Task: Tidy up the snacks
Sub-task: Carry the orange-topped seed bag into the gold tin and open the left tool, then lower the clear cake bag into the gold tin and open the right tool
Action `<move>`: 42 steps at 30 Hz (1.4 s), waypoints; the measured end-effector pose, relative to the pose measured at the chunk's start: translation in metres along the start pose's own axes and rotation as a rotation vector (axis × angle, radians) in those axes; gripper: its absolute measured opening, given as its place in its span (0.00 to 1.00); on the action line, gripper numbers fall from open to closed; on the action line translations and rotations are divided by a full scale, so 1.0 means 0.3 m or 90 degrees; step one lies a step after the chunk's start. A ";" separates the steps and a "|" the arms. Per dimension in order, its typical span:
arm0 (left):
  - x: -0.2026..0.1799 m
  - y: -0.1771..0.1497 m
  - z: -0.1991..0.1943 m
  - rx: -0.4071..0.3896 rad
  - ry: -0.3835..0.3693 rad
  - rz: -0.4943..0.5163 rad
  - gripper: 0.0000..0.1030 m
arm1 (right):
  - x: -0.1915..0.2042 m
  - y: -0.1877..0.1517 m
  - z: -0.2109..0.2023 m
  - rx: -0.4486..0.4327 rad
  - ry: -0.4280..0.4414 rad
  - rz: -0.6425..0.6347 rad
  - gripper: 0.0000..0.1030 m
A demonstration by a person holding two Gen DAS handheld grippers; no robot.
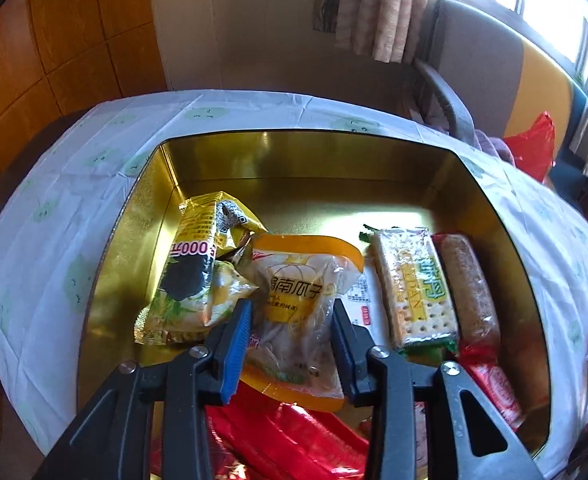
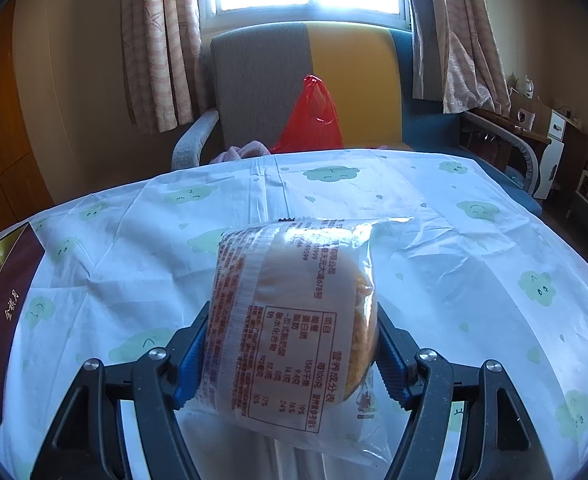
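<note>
In the left wrist view a gold tin box [image 1: 313, 160] sits on the table and holds several snack packs. My left gripper [image 1: 292, 308] hangs open over a yellow-edged pumpkin seed bag [image 1: 297, 280] lying in the box; its jaws stand on either side of the bag, apart from it. A yellow and black pack [image 1: 194, 264] lies left of the bag, a cracker pack [image 1: 413, 288] and a brown bar [image 1: 469, 292] to the right. In the right wrist view my right gripper [image 2: 292, 320] is shut on a clear wrapped pastry pack [image 2: 294, 312], held above the tablecloth.
The table wears a white cloth with green clouds [image 2: 453, 240]. The box's dark outer wall [image 2: 10, 292] shows at the left edge of the right wrist view. A chair [image 2: 305, 80] with a red plastic bag [image 2: 311, 116] stands behind the table. Red packs [image 1: 294, 440] lie at the box's near end.
</note>
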State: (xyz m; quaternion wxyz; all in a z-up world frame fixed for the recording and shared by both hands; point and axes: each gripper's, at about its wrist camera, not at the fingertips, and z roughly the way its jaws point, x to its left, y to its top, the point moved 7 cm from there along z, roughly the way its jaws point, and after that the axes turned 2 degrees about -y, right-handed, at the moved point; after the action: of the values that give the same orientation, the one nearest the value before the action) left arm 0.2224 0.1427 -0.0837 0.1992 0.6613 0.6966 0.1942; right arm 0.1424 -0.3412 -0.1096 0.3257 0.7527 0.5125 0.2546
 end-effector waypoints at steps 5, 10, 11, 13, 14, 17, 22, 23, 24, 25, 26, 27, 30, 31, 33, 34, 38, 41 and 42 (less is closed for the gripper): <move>0.047 0.033 0.033 0.013 0.018 -0.033 0.38 | 0.000 0.000 0.001 0.000 -0.001 -0.001 0.70; 0.048 0.032 -0.009 -0.007 0.002 -0.062 0.45 | 0.002 -0.001 0.003 -0.002 -0.005 -0.003 0.70; 0.043 0.024 -0.023 -0.014 0.005 -0.052 0.50 | 0.002 -0.001 0.003 -0.002 -0.005 -0.004 0.70; 0.031 0.001 -0.057 -0.031 0.011 -0.030 0.51 | 0.003 -0.003 0.004 -0.001 -0.006 -0.007 0.70; 0.024 -0.010 -0.075 -0.038 0.011 -0.022 0.51 | 0.003 -0.004 0.004 -0.001 -0.007 -0.007 0.70; 0.000 -0.048 -0.111 -0.049 0.012 0.001 0.51 | 0.006 -0.003 0.004 -0.001 -0.006 -0.008 0.70; -0.048 -0.105 -0.163 -0.065 -0.007 0.021 0.51 | 0.014 -0.001 -0.012 -0.011 0.004 -0.019 0.70; -0.059 -0.117 -0.172 -0.067 -0.011 0.028 0.51 | 0.019 -0.001 -0.015 -0.011 0.006 -0.025 0.70; -0.060 -0.119 -0.172 -0.069 -0.010 0.035 0.51 | 0.025 -0.005 -0.017 -0.006 0.011 -0.031 0.70; -0.067 -0.127 -0.180 -0.072 -0.007 0.044 0.51 | 0.035 -0.008 -0.018 0.000 0.020 -0.039 0.70; -0.076 -0.137 -0.188 -0.073 -0.005 0.052 0.51 | 0.042 -0.011 -0.021 0.003 0.026 -0.045 0.70; -0.084 -0.146 -0.193 -0.074 -0.001 0.060 0.51 | 0.048 -0.010 -0.026 0.003 0.029 -0.052 0.70; -0.099 -0.170 -0.210 -0.079 0.008 0.073 0.51 | 0.073 -0.010 -0.050 0.000 0.038 -0.062 0.70; -0.104 -0.176 -0.216 -0.080 0.009 0.075 0.51 | 0.082 -0.013 -0.062 0.003 0.048 -0.058 0.70; -0.107 -0.185 -0.222 -0.079 0.008 0.074 0.51 | 0.111 -0.019 -0.082 0.008 0.069 -0.050 0.70; -0.109 -0.189 -0.222 -0.076 0.008 0.073 0.51 | 0.131 -0.023 -0.096 0.010 0.080 -0.049 0.70; -0.104 -0.202 -0.229 -0.067 0.014 0.065 0.51 | 0.244 -0.031 -0.166 0.004 0.126 -0.073 0.70; -0.085 -0.212 -0.232 -0.059 0.021 0.047 0.51 | 0.347 -0.026 -0.219 -0.004 0.163 -0.099 0.70; -0.076 -0.214 -0.230 -0.053 0.024 0.040 0.51 | 0.384 -0.023 -0.236 -0.007 0.173 -0.108 0.70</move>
State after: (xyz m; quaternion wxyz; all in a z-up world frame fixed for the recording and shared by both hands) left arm 0.1322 0.1162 -0.0592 0.2077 0.6702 0.6704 0.2416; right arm 0.1271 -0.2151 -0.0624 0.2779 0.6635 0.6121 0.3284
